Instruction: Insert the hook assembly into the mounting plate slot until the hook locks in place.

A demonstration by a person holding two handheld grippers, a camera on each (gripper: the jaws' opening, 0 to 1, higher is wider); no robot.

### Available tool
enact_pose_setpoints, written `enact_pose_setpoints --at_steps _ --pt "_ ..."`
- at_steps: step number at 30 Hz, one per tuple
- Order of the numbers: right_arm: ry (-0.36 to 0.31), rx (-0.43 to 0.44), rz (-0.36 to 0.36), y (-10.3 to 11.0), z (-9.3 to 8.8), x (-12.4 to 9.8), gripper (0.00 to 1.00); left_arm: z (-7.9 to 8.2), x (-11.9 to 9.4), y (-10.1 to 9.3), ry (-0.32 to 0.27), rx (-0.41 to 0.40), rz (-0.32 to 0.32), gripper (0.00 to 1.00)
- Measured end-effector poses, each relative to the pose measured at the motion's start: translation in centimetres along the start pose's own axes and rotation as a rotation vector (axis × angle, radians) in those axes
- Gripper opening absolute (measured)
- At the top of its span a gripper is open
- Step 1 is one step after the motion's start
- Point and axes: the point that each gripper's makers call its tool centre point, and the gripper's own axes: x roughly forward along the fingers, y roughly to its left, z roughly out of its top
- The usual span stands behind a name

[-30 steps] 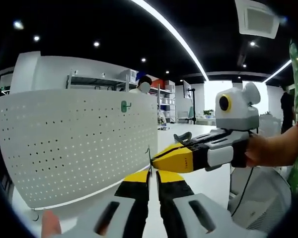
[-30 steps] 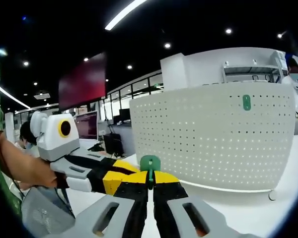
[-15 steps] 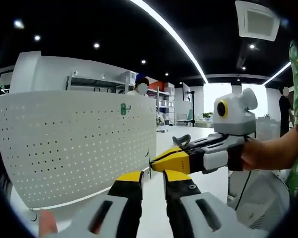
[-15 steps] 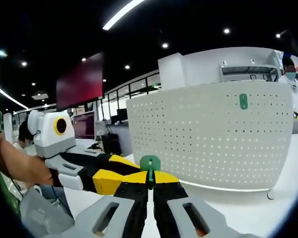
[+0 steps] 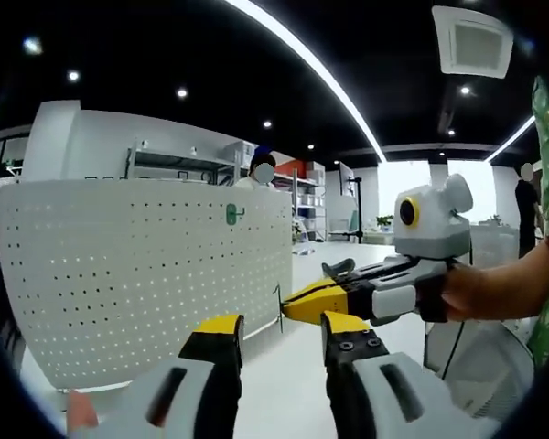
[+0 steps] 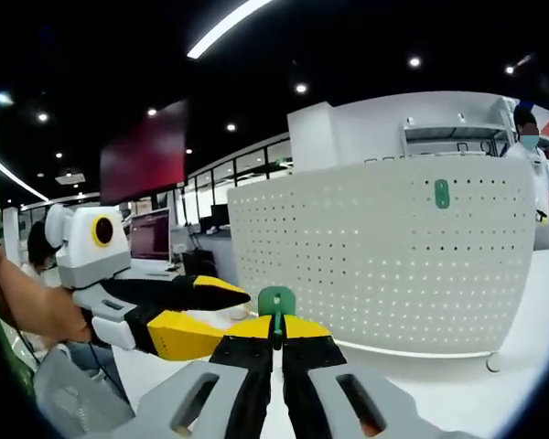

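Standing on the white table at the left of the left gripper view: the white pegboard, upright, with one green hook already mounted near its top right corner; seen again in the right gripper view as a green tab. Further right, low in that view: the left gripper, released, jaws well apart and holding nothing. Reaching in from the right: the right gripper, tip near the board's edge. In its own view, clenched on a second hook, green head standing up between the jaws. Probably the approach step, hook carried but not yet at a slot. Next: carry it to the board, line up with a hole, push until locked.
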Motion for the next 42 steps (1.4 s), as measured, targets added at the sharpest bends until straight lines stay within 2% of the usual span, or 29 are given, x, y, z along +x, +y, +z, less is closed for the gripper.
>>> enact_pose_setpoints --at_steps 15,22,24,28,30,35,38,42 --pt "-0.012 -0.005 -0.013 -0.4 0.5 -0.2 0.01 1.2 -0.2 1.1 -0.045 -0.044 0.075 0.80" --pt "-0.019 -0.006 -0.020 -0.5 0.7 -0.2 0.01 2.1 -0.2 0.7 -0.084 -0.048 0.060 0.83" --pt "-0.020 -0.007 -0.022 -0.5 0.7 -0.2 0.01 2.3 -0.2 0.7 -0.091 -0.055 0.062 0.87" --pt "-0.025 -0.009 -0.027 -0.6 0.9 -0.2 0.01 2.1 -0.1 0.5 -0.083 -0.061 0.054 0.89" --pt "-0.026 -0.009 -0.032 -0.7 1.0 -0.2 0.01 2.2 0.0 0.4 -0.091 -0.072 0.049 0.94" --pt "-0.029 -0.007 -0.041 -1.0 1.1 -0.2 0.01 2.1 0.0 0.2 -0.086 -0.066 0.041 1.00" --pt "-0.032 -0.005 -0.052 -1.4 1.2 -0.2 0.01 2.0 0.1 -0.1 -0.074 -0.083 0.027 1.00" --pt "-0.040 -0.006 -0.065 -1.7 1.6 -0.1 0.01 2.2 0.0 -0.1 -0.082 -0.045 0.038 1.00"
